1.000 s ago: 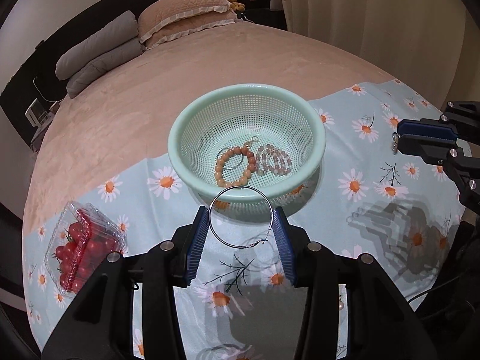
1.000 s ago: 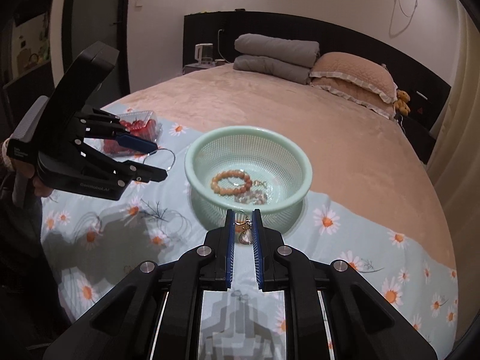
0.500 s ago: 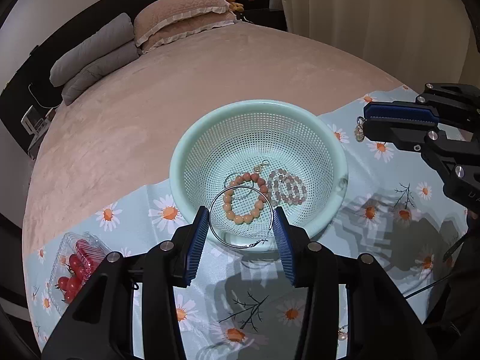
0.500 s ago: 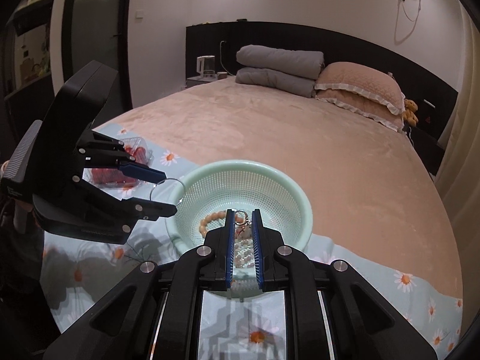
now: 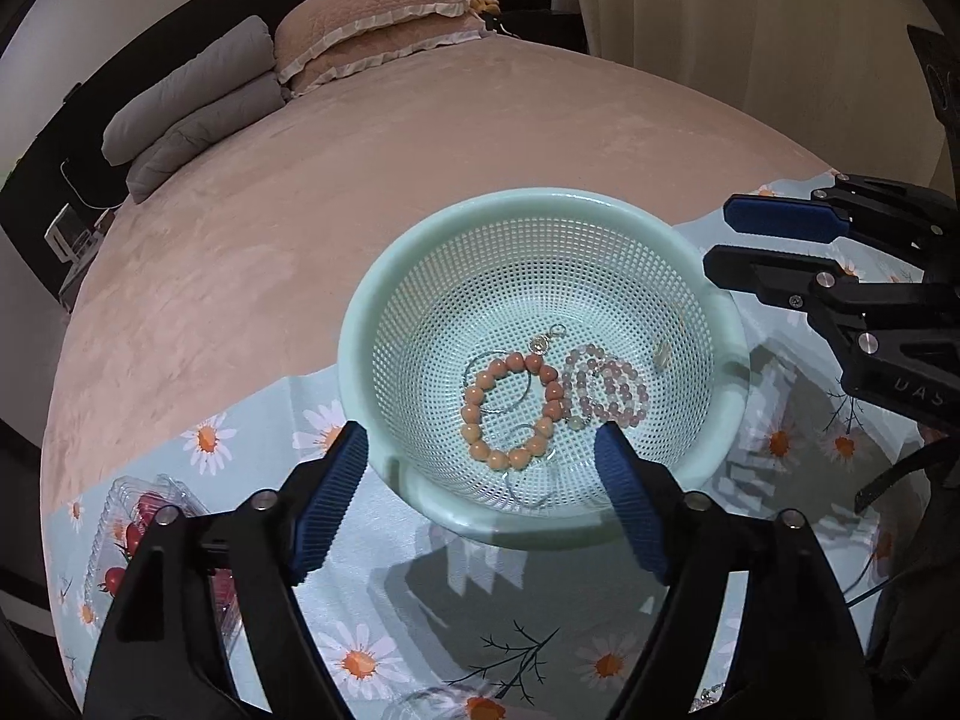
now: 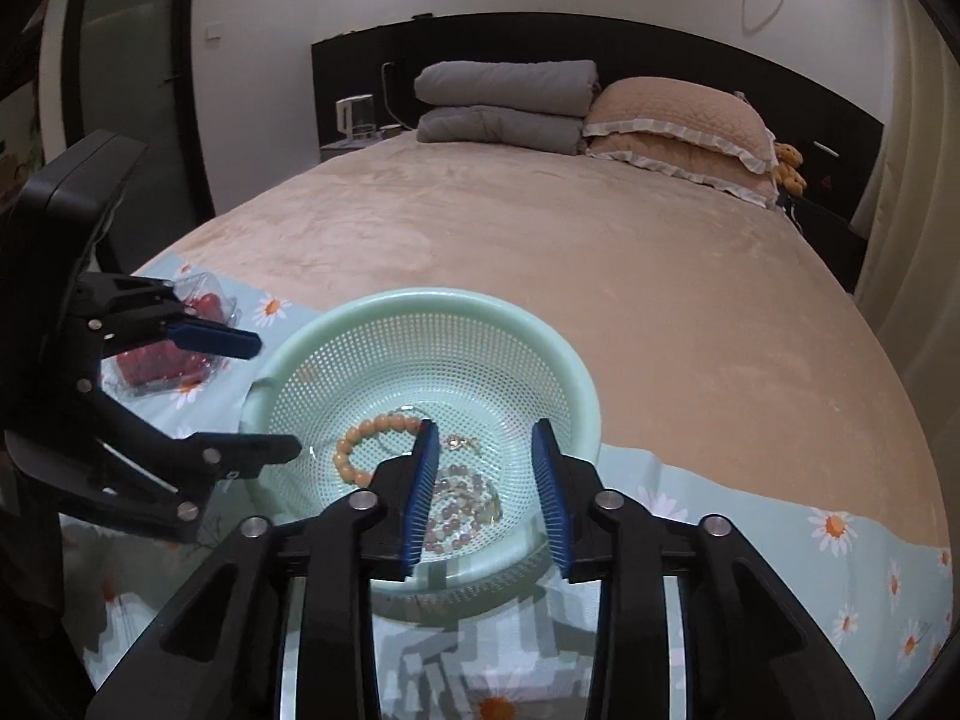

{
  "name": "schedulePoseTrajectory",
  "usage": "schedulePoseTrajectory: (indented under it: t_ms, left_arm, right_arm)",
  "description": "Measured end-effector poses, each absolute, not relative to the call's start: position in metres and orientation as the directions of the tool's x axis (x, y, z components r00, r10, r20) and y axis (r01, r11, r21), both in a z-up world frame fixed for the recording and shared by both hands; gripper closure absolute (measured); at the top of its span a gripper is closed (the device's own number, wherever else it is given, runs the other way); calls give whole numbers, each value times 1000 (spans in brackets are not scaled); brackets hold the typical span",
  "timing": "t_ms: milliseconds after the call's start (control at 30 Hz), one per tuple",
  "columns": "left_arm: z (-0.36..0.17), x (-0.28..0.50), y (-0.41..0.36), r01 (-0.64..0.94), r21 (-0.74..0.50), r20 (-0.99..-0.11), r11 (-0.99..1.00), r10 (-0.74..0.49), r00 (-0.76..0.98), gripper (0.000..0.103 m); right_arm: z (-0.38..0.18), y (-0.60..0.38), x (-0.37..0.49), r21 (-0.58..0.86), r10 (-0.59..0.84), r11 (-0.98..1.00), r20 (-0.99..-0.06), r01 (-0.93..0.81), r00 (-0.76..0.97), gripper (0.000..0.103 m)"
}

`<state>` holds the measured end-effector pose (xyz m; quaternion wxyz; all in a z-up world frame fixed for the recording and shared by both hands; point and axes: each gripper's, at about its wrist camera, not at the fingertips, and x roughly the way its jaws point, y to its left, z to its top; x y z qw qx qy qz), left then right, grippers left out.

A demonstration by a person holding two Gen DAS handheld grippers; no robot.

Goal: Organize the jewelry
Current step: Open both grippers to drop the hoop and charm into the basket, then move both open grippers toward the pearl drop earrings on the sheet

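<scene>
A mint-green mesh basket [image 5: 420,276] [image 6: 420,300] sits on the daisy cloth. In it lie an orange bead bracelet [image 5: 480,396] [image 6: 360,438], a pink bead bracelet [image 5: 606,390] [image 6: 456,510] and a gold charm earring [image 5: 543,342]. My left gripper [image 5: 480,441] [image 6: 276,396] hangs over the basket's near rim. Its jaws are opening wide and nothing is pressed between the pads. A thin wire hoop [image 5: 528,501] shows faintly against the near wall. My right gripper [image 6: 485,429] [image 5: 720,240] is over the basket too, jaws opening and empty. A small pale blurred piece [image 5: 663,354] lies by the right wall.
A clear box of red cherry tomatoes [image 5: 138,540] [image 6: 180,348] lies on the cloth [image 5: 420,630] left of the basket. The cloth covers the foot of a bed with a beige cover. Pillows [image 5: 372,18] and folded grey quilts [image 6: 504,96] sit at the far end.
Both grippers moved in over the basket. The left jaws spread and let go of the wire hoop. The right jaws opened and released the small earring. Both pieces dropped into the basket.
</scene>
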<state>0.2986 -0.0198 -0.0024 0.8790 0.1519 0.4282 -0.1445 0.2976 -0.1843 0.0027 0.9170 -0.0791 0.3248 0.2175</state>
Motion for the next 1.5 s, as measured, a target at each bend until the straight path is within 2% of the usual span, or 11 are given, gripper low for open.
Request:
schedulePoseTrajectory:
  t_ms: [67,200,267,833,1133,1500]
  left_arm:
    - [2,297,-16,376,149,-792,914,-117,599,17]
    - [11,291,-9,350,158,-779,923,-101,619,9]
    - [14,287,-7,344,167,-775,924,-93,626,8]
    - [19,239,8,328,139,-787,934,-97,609,6]
    - [-14,200,10,348,126,-818,929,-101,566,6]
    - [-49,164,15,378,91,-845,921,-129,519,7]
  right_arm:
    - [4,-189,298,7,342,902,-622,-432,704,57]
    - [8,-193,294,17,343,906,-615,-423,710,54]
    - [11,-193,292,14,343,905,-614,-424,711,53]
    - [26,-175,229,-37,361,867,-641,-498,677,52]
    - [-16,-158,192,-7,395,819,-718,-574,572,52]
    - [-62,-144,148,10,447,746,-748,-666,490,52]
